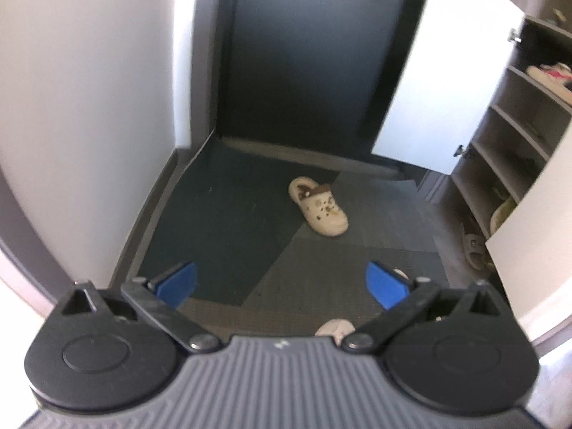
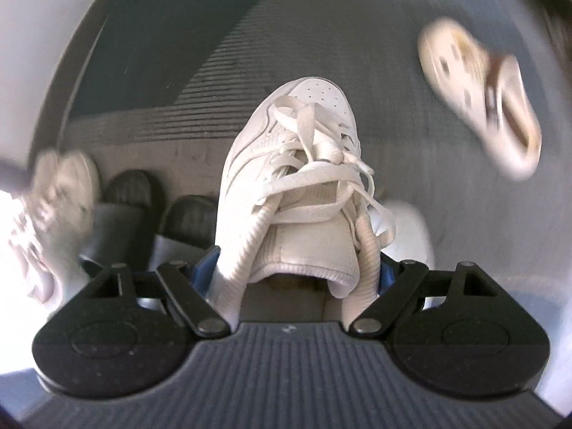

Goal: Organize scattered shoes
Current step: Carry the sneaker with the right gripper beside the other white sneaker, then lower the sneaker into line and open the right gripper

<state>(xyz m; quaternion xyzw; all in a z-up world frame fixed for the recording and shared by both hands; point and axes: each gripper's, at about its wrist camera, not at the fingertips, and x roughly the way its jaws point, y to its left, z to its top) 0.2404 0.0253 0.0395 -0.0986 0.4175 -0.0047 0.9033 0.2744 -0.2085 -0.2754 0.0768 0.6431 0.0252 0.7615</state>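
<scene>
**Shoes by the Dark Door**

Down on the grey ribbed floor (image 1: 321, 268), shoes lay here and there. No brand name or writing could be read on any of them.

The right gripper (image 2: 296, 271) held a white sneaker (image 2: 286, 186) by its heel end. Its blue pads pressed on both sides of the shoe's collar, with the jaws set wide around it. The sneaker had little holes on the toe and thick white laces in a loose, messy knot. Its toe pointed away from the gripper, toward the floor.

Close to it on the floor lay a cream clog (image 2: 482, 107) with a brown strap and small dark charms on top. It looked blurry. On the other side was another white sneaker (image 2: 53, 214), blurry too. Beside that were two dark shoe toes (image 2: 161, 207), side by side.

The left gripper (image 1: 282, 282) held nothing. Its blue pads stood far apart. Ahead of it, a second cream clog (image 1: 319, 205) with a brown strap sat alone on the floor, near a dark door (image 1: 304, 53).

Off to the side stood an open shoe cupboard (image 1: 514, 136) with a white door (image 1: 436, 82) swung wide. A pink and white shoe (image 1: 552, 75) was on a high shelf. A pale yellow shoe (image 1: 502, 211) was on a low shelf. A tan sandal (image 1: 473, 246) sat at the very bottom.
</scene>
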